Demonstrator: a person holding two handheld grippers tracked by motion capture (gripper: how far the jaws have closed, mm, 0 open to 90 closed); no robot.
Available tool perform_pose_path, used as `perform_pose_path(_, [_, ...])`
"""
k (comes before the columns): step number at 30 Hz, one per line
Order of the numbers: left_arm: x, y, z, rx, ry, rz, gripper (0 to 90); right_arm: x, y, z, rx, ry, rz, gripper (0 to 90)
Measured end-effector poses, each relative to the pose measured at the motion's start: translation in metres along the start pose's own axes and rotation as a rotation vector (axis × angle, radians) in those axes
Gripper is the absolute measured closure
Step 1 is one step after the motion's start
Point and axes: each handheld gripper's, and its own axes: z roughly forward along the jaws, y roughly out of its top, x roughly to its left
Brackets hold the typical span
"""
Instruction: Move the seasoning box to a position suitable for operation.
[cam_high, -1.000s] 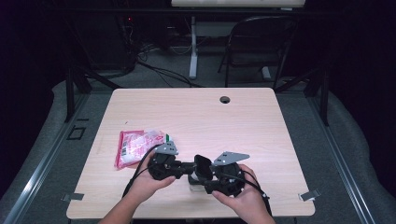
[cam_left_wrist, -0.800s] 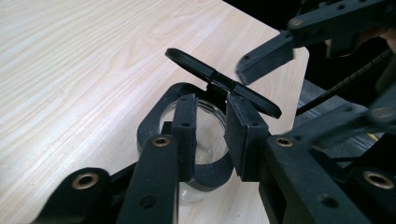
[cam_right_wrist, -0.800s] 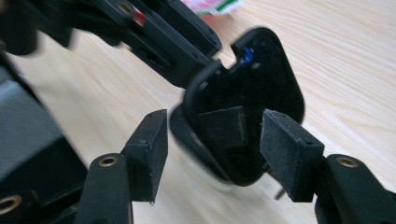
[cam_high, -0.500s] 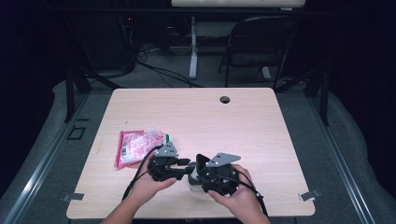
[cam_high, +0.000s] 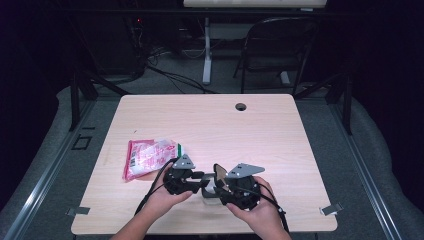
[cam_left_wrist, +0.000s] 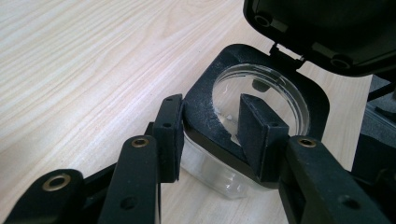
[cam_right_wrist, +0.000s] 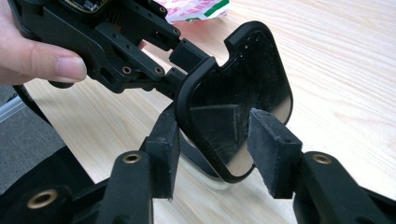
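A small clear container (cam_left_wrist: 210, 172) with a black square rim (cam_left_wrist: 205, 88) stands near the table's front edge (cam_high: 209, 194). Its black hinged lid (cam_right_wrist: 243, 79) is tipped up (cam_high: 218, 176). My left gripper (cam_left_wrist: 210, 100) straddles the rim's near corner, one pad (cam_left_wrist: 169, 135) outside and the other inside the mouth. Its jaws have just been opening and neither pad presses the rim. My right gripper (cam_right_wrist: 215, 121) has the raised lid between its jaws. They have just been closing, and a gap shows at the right pad (cam_right_wrist: 271, 149). Both grippers (cam_high: 205, 184) (cam_high: 220, 186) meet nose to nose over the container.
A pink snack packet (cam_high: 150, 156) lies on the wooden table (cam_high: 260, 135) just left of my left hand. A cable hole (cam_high: 241, 106) sits at the far edge. A black chair (cam_high: 280, 45) and cables are on the floor beyond.
My left gripper has sunk a little onto the container and its jaws stand wider. The right jaws have narrowed around the lid. Both hands stay in place.
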Motion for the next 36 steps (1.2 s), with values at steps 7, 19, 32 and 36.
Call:
perform_pose_path(7, [0.002, 0.0, 0.0, -0.008, -0.009, -0.006, 63.6, -0.01, -0.003, -0.013, -0.001, 0.021, 0.023, 64.2])
perform_pose_path(19, [0.002, 0.0, 0.001, -0.017, -0.022, 0.009, 64.6, -0.035, -0.01, -0.031, 0.029, 0.006, 0.105, 76.2])
perform_pose_path(32, [0.002, 0.0, 0.001, -0.018, -0.023, 0.001, 64.7, -0.034, -0.01, -0.03, 0.046, 0.005, 0.123, 76.4])
perform_pose_path(36, [0.002, 0.001, 0.001, -0.01, -0.025, -0.007, 64.8, -0.034, -0.01, -0.029, 0.031, 0.004, 0.114, 74.7])
